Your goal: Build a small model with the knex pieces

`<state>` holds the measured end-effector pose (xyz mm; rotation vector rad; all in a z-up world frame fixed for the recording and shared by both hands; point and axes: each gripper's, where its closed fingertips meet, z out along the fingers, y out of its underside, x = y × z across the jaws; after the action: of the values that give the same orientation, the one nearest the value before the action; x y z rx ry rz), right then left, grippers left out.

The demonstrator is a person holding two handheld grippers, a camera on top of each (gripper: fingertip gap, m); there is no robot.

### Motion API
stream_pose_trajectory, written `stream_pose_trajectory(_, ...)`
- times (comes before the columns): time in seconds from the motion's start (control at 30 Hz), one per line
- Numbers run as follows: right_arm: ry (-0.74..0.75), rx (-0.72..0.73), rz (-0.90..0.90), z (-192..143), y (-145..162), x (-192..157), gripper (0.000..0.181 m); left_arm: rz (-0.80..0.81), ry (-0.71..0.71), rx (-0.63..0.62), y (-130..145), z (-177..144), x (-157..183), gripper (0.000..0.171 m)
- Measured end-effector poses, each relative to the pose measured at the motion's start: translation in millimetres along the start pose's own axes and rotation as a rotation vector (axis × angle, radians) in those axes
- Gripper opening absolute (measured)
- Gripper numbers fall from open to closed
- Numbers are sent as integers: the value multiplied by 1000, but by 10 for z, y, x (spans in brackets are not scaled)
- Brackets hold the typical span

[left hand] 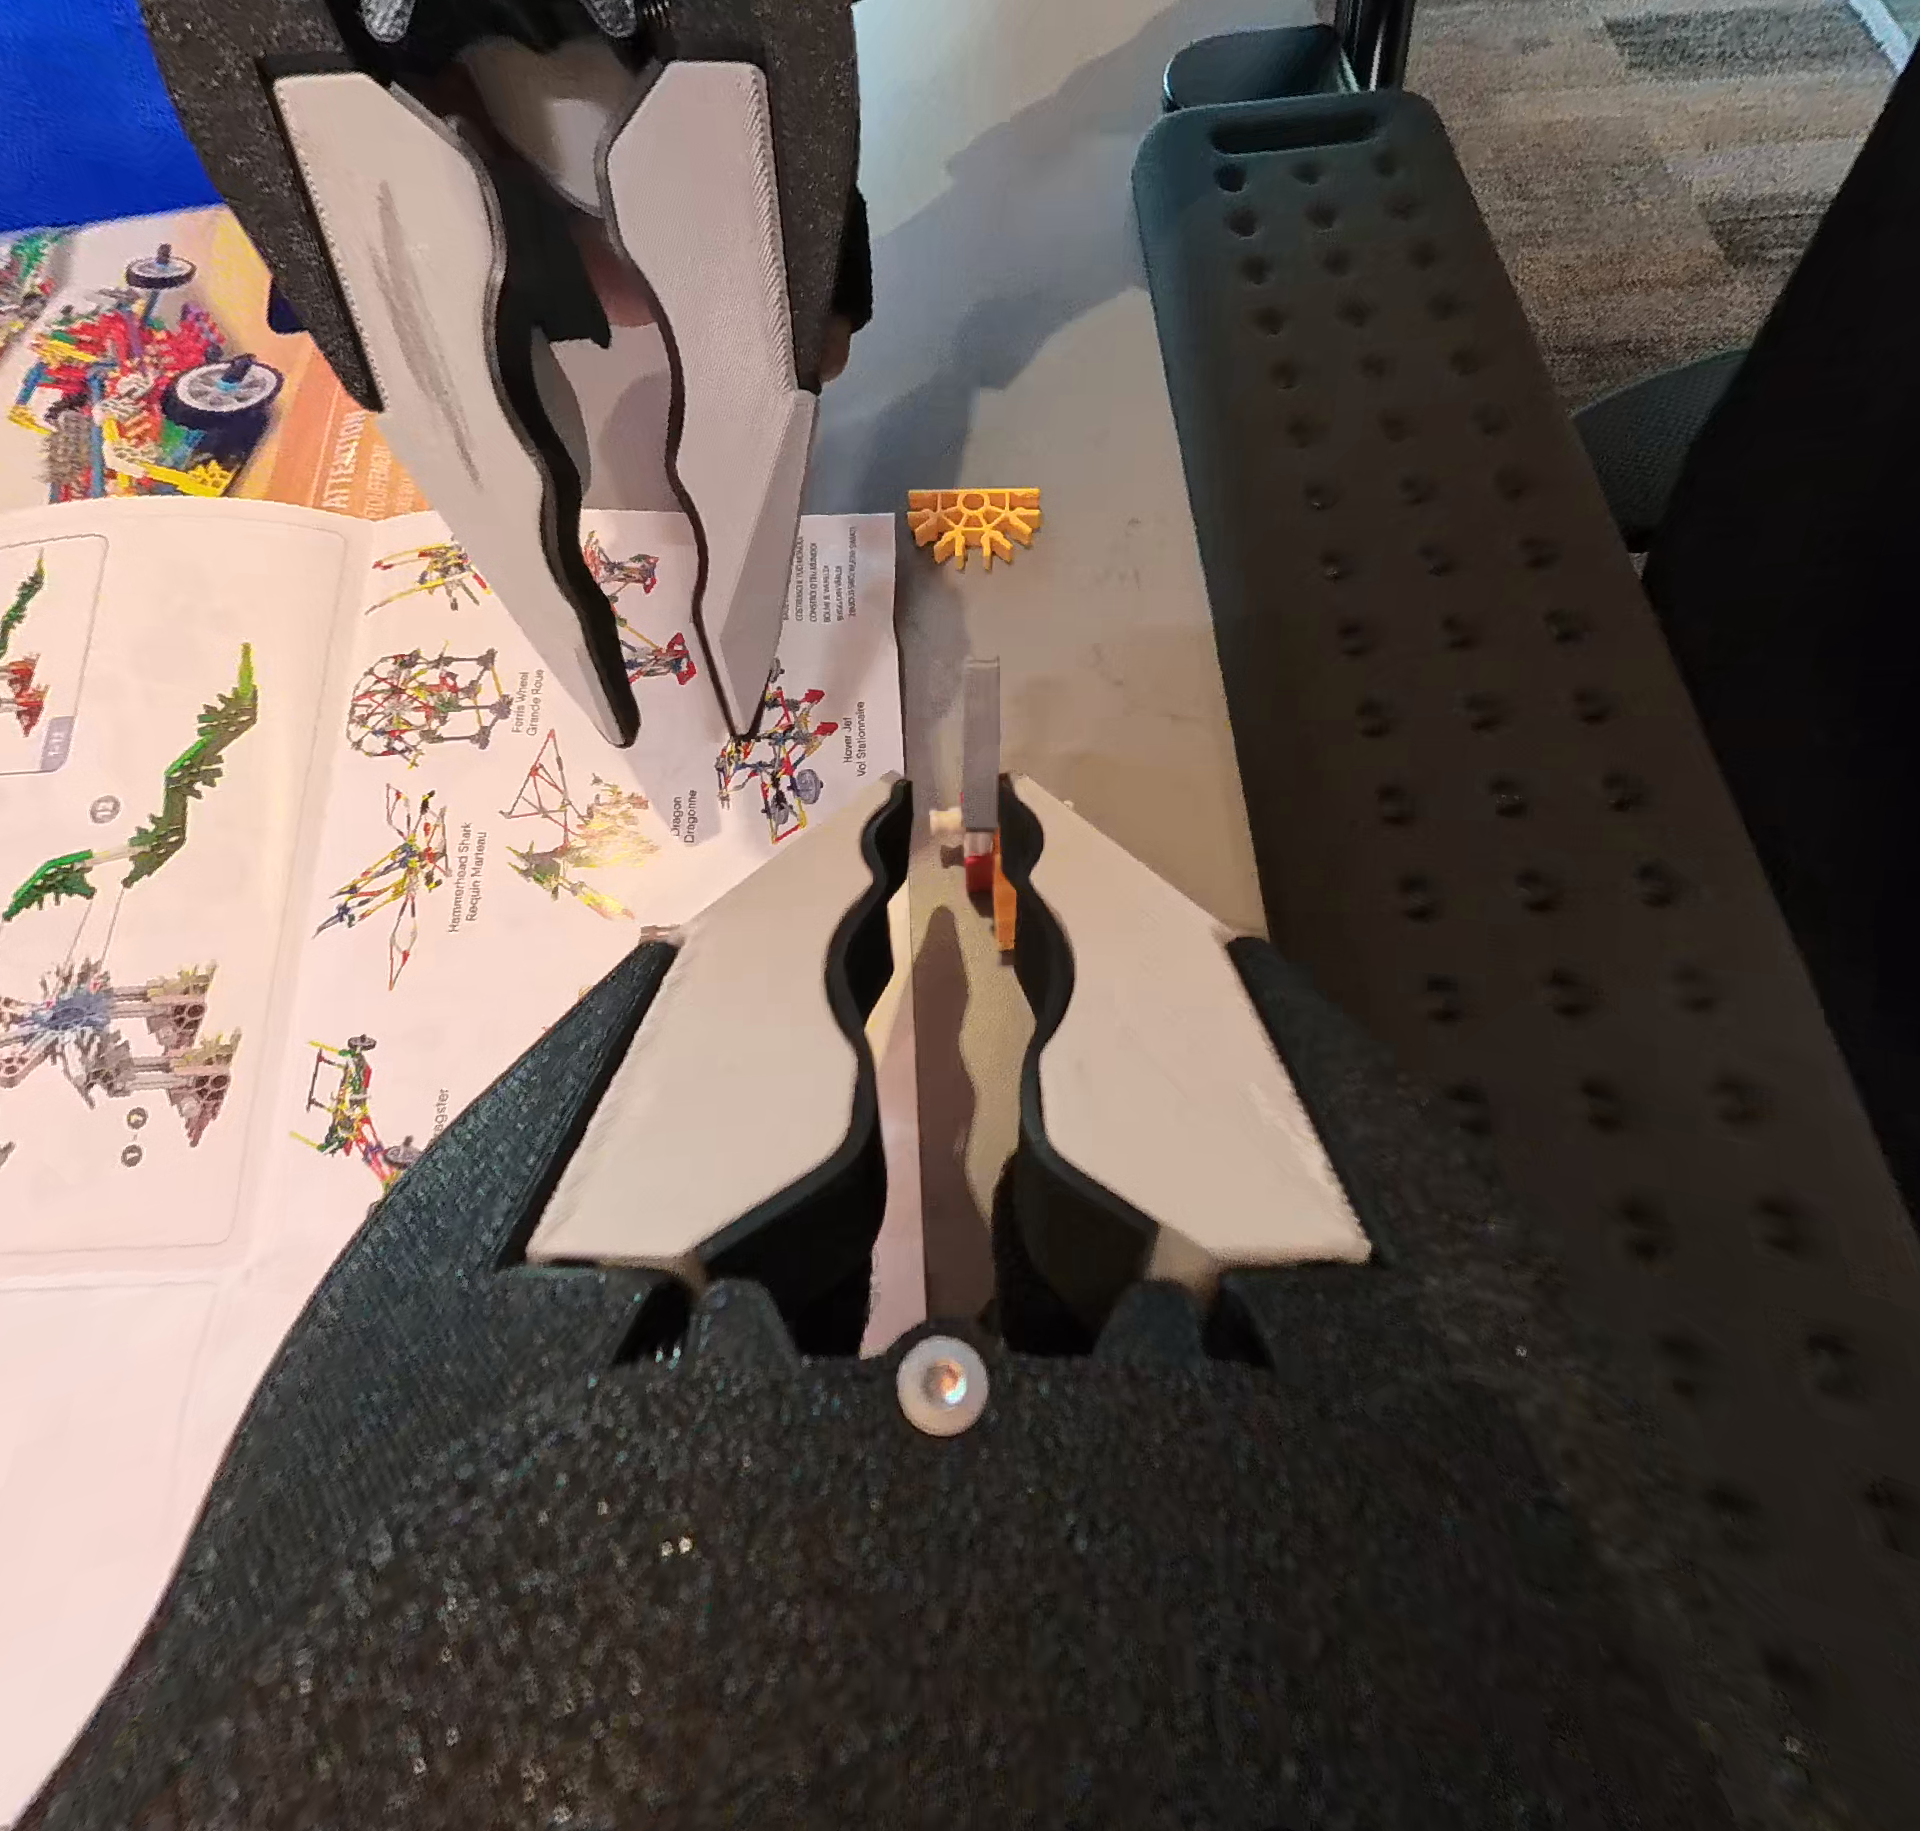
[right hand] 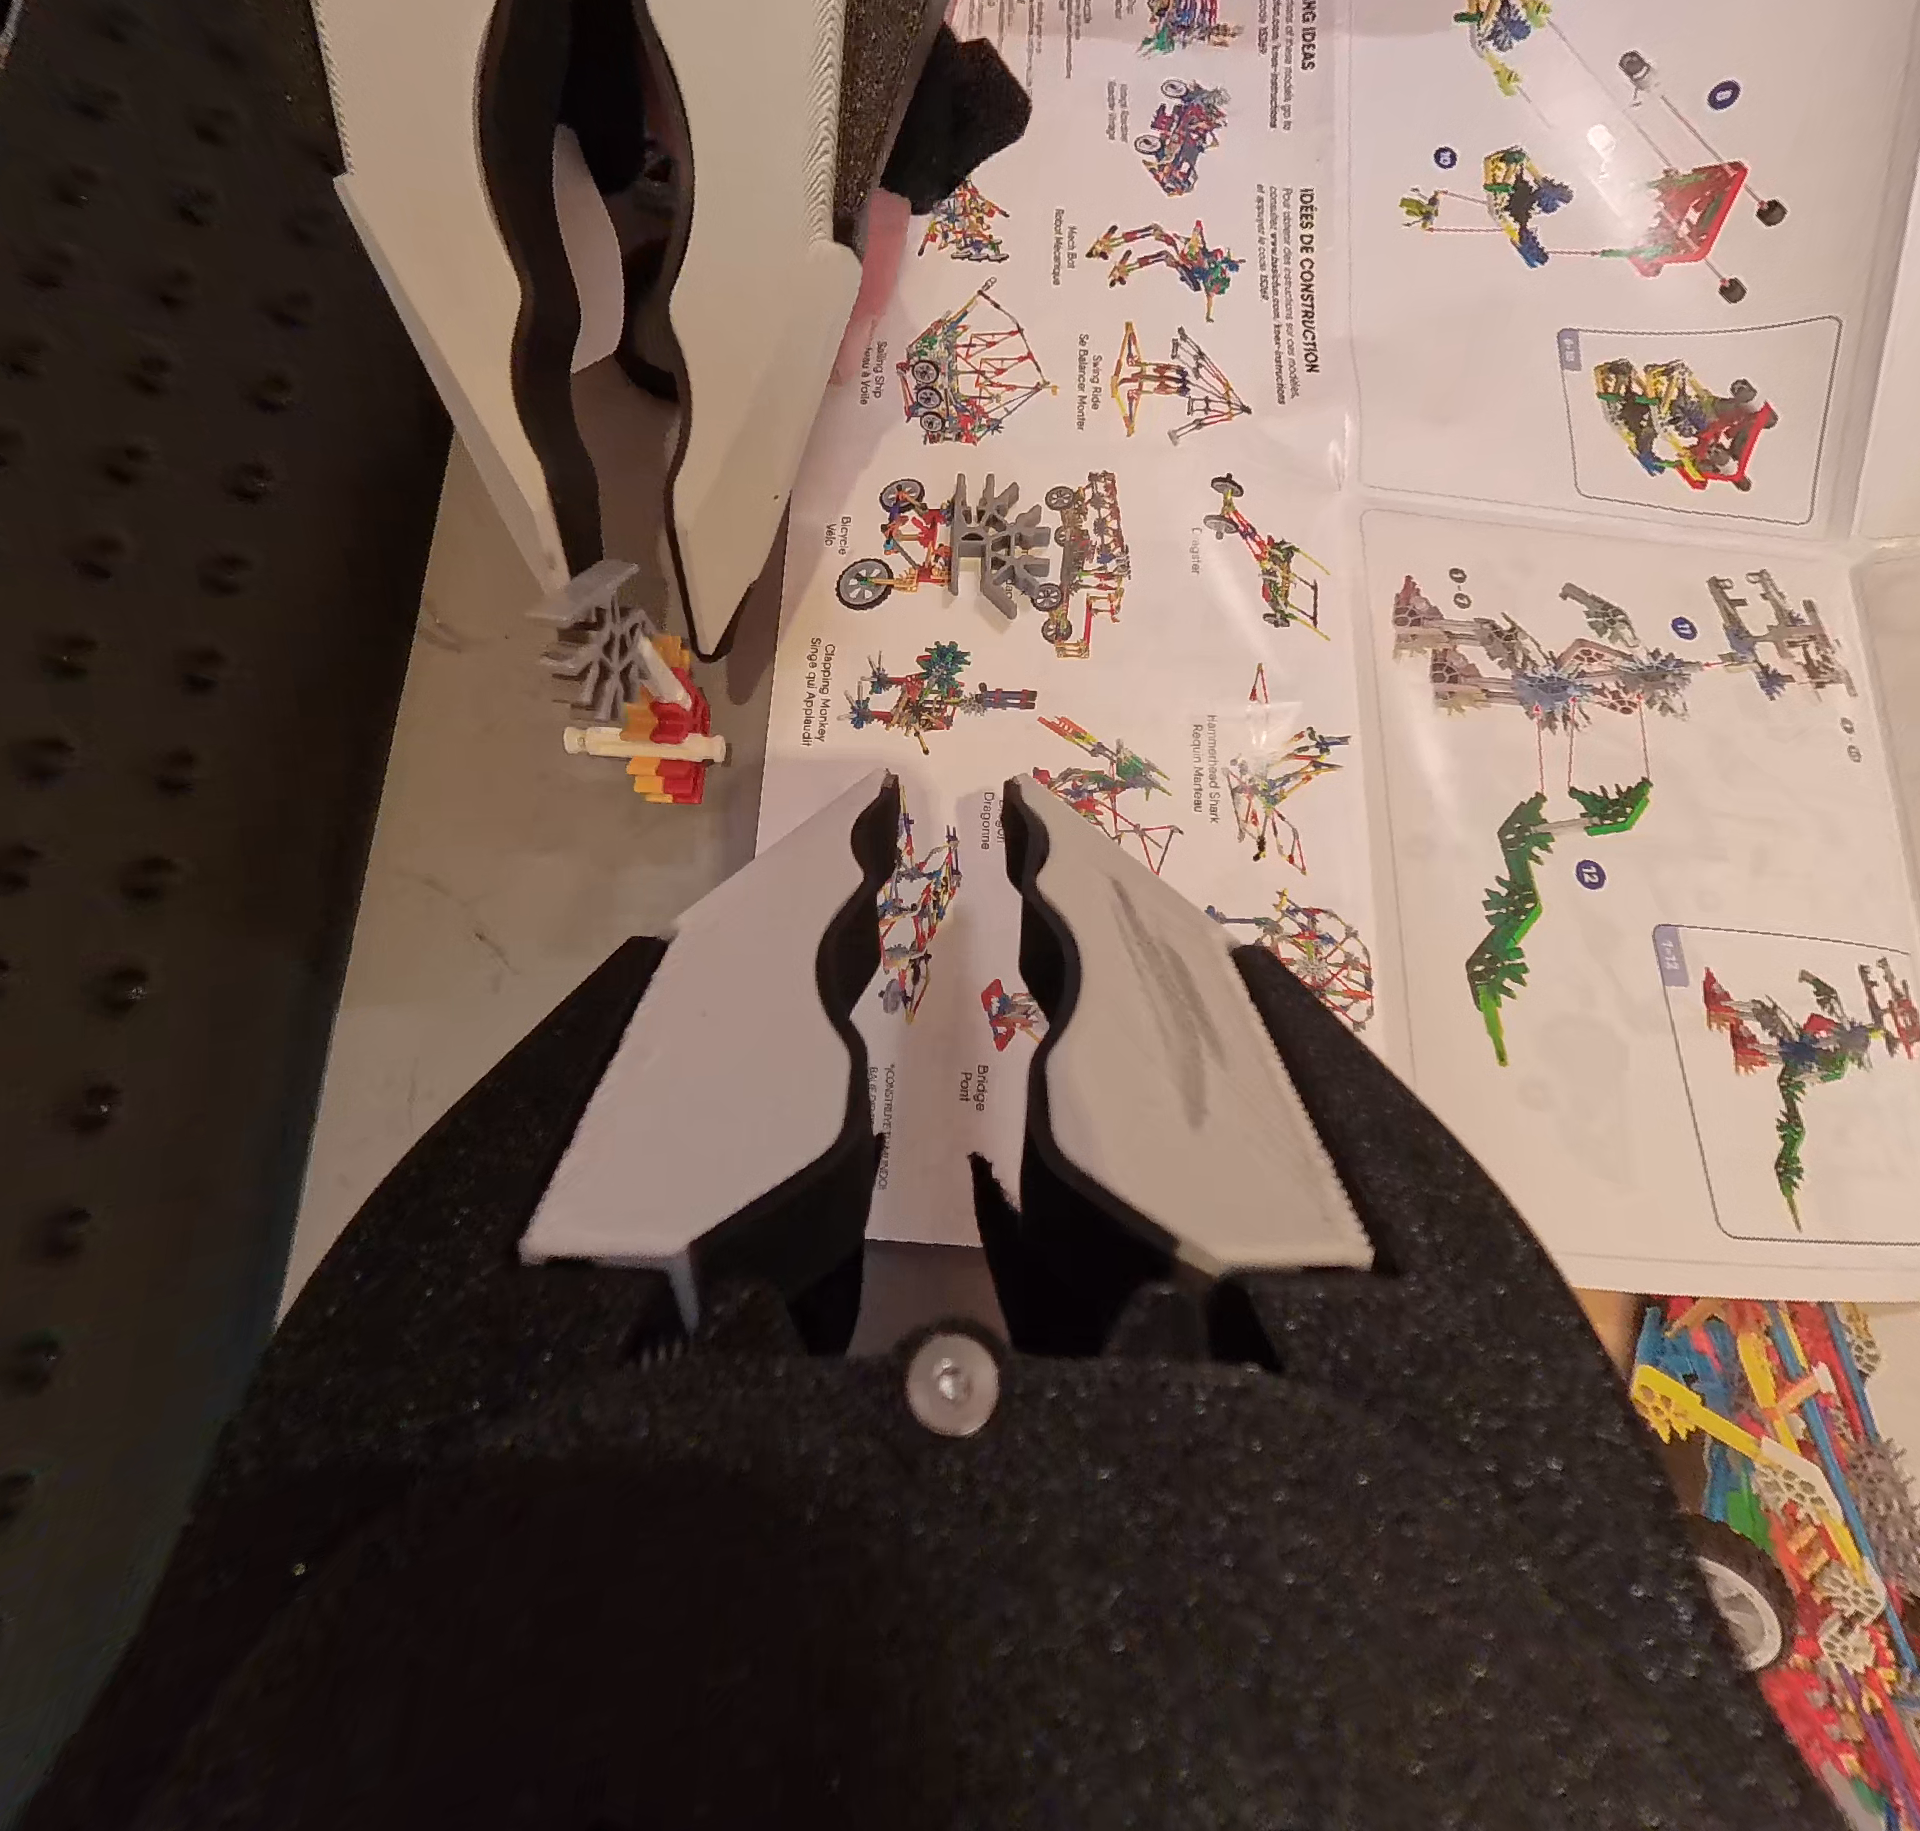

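Note:
My left gripper (left hand: 956,786) is shut on a small assembly (left hand: 985,862) of a grey connector, red and orange connectors and white rods, held just above the grey table (left hand: 1101,701). The right wrist view shows this gripper (right hand: 644,609) coming from the top, with the assembly (right hand: 649,711) at its tips. My right gripper (right hand: 948,782) is open and empty, low over the printed instruction sheet (right hand: 1455,451). It also shows in the left wrist view (left hand: 683,732), to the left of the assembly. A yellow half-round connector (left hand: 974,526) lies on the table beyond the assembly.
A loose grey connector (right hand: 997,555) lies on the sheet (left hand: 260,950). A black perforated pad (left hand: 1455,742) runs along the table's side and also shows in the right wrist view (right hand: 156,638). A picture box (right hand: 1787,1469) lies past the sheet. Carpet (left hand: 1662,67) is beyond the table edge.

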<state>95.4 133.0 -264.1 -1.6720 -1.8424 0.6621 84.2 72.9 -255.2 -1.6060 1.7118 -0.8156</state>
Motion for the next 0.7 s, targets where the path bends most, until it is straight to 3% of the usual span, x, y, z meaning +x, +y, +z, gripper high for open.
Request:
stream_pose_trajectory(0.23,3,1,-1,-6,-5,4,19,11,-4,-7,1,-3,-1,18)
stream_pose_trajectory(0.4,9,5,-1,-18,-9,17,19,19,-19,-13,-14,-63,-42,30)
stream_pose_trajectory(0.5,17,13,0,-37,-23,35,19,44,-29,6,-102,-206,-72,40)
stream_pose_trajectory(0.7,32,19,6,-65,-17,82,19,34,-149,104,-319,-633,-342,40)
